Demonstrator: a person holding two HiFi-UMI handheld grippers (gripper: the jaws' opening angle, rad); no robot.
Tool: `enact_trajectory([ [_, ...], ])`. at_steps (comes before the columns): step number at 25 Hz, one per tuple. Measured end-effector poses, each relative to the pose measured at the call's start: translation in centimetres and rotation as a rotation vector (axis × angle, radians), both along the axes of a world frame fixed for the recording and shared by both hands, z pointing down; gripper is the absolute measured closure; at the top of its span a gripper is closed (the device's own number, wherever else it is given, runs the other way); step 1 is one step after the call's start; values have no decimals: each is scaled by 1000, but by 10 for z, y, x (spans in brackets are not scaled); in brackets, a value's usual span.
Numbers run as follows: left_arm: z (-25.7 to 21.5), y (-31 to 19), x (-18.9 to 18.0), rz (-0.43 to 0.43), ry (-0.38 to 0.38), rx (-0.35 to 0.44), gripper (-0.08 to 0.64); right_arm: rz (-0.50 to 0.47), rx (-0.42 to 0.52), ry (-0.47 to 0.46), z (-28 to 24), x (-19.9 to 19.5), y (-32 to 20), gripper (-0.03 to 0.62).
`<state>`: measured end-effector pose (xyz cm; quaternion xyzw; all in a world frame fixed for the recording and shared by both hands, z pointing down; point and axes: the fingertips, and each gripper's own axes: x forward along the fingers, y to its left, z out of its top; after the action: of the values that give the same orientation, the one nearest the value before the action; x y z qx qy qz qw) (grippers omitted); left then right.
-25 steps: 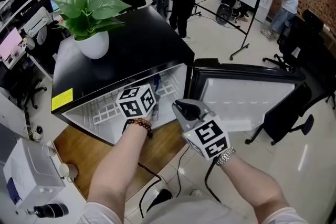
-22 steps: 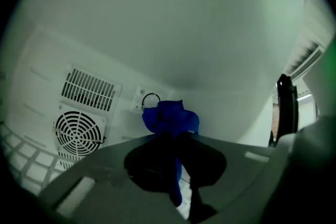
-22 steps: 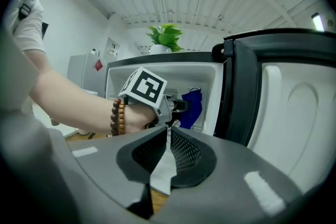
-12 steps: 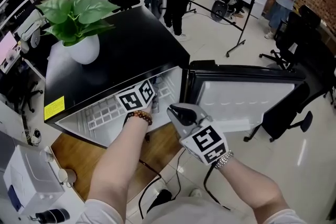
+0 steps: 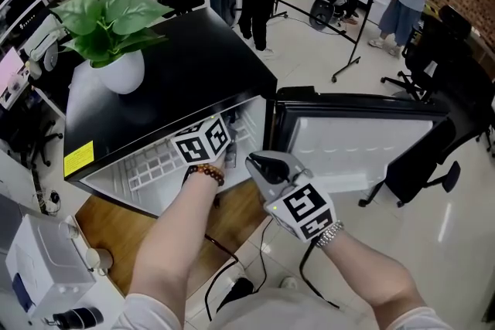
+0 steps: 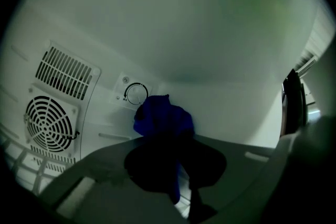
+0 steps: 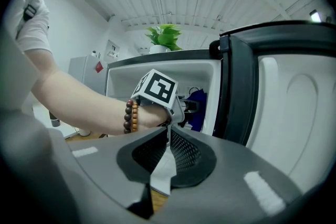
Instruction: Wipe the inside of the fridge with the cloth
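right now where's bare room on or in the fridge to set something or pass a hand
The fridge top is bare between the plant pot and its right edge. Inside, the wall right of the dial is free. Crowded: the opening, where the left gripper holds the blue cloth.

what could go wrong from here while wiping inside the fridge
The left gripper clamps the blue cloth right by the thermostat dial; a swipe could turn it. The fan grille beside it might snag loose fabric. The cloth looks bunched with a tail hanging, so pressing hard could perhaps pull it out of the jaws.
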<state>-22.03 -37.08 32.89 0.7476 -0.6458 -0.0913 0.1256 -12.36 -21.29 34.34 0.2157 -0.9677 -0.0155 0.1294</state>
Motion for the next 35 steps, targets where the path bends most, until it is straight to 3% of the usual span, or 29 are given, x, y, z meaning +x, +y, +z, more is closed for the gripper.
enact_trajectory([
  [35,0,68,64,79,-57,9,525,-27,24,21,-6,43,49,568],
])
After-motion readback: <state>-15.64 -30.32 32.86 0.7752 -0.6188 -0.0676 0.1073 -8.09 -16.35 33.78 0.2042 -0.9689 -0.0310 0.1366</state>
